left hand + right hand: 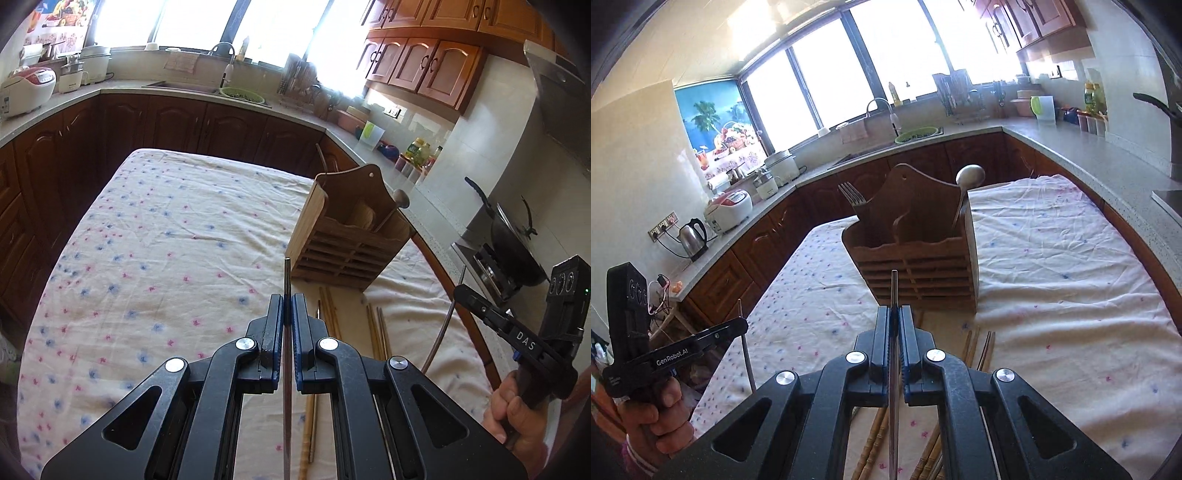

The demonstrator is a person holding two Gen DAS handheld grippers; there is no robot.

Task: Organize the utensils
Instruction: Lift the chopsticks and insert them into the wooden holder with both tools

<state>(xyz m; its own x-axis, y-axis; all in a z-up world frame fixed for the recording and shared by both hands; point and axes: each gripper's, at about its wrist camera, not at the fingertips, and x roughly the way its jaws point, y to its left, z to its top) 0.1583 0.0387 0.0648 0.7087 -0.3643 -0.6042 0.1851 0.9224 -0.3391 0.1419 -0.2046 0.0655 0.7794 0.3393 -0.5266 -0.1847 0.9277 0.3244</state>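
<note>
A wooden utensil holder (347,240) (916,247) stands on the floral tablecloth. It holds a fork (852,197) and a spoon (967,181). My left gripper (287,306) is shut on a thin dark chopstick (287,280) that points up, just short of the holder's front left corner. My right gripper (894,317) is shut on another dark chopstick (894,291), in front of the holder. Each gripper shows in the other view, the right (476,299) and the left (733,326), both lifted above the table. Several bamboo chopsticks (376,328) (979,347) lie on the cloth below the grippers.
The table with the cloth (166,240) (1052,266) is ringed by a kitchen counter (229,94) with a sink, a rice cooker (729,208), a kettle (692,234) and bottles. A wok (513,236) sits on the stove at the right.
</note>
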